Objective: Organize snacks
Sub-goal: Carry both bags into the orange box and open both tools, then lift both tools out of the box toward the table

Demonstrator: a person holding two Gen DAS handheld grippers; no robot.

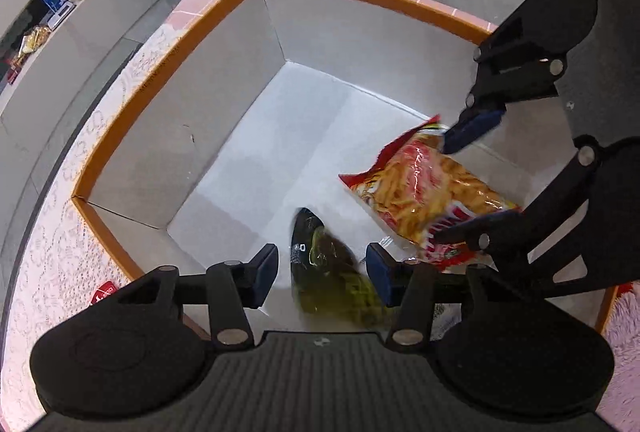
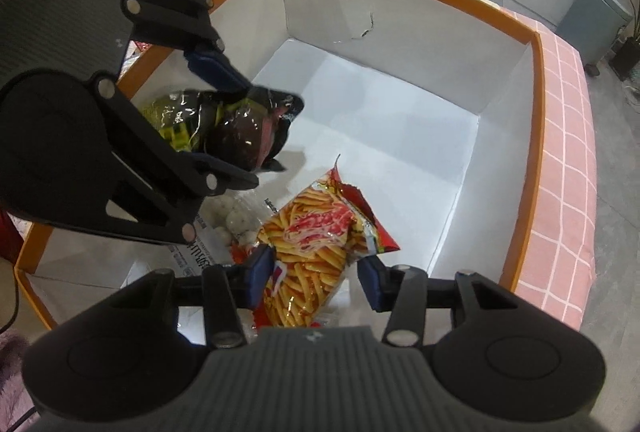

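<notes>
Standing apart, the blue rubber-faced pads of the left gripper (image 1: 322,274) are flanking a dark, glossy bag (image 1: 328,272) with yellow-green print; a gap is showing on each side of the crinkled film, so the fingers are released rather than pinching. The bag is lying on the white floor of the box (image 1: 224,80), near its closer wall. Likewise the right gripper (image 2: 316,278) is straddling a shiny red-and-yellow bag of stick-shaped snacks (image 2: 316,240); its pads are sitting just beside the bag's edges, and whether the left one is touching cannot be told. That bag is resting flat in the box too, partly over a clear packet of pale round balls (image 2: 234,220).

Both grippers, black and jointed with round pivot pins, are pointing steeply down into the box. The box is a deep, square cardboard container with smooth grey-white inner walls and an orange rim. It is sitting on a pink grid-patterned cloth (image 2: 560,192).
</notes>
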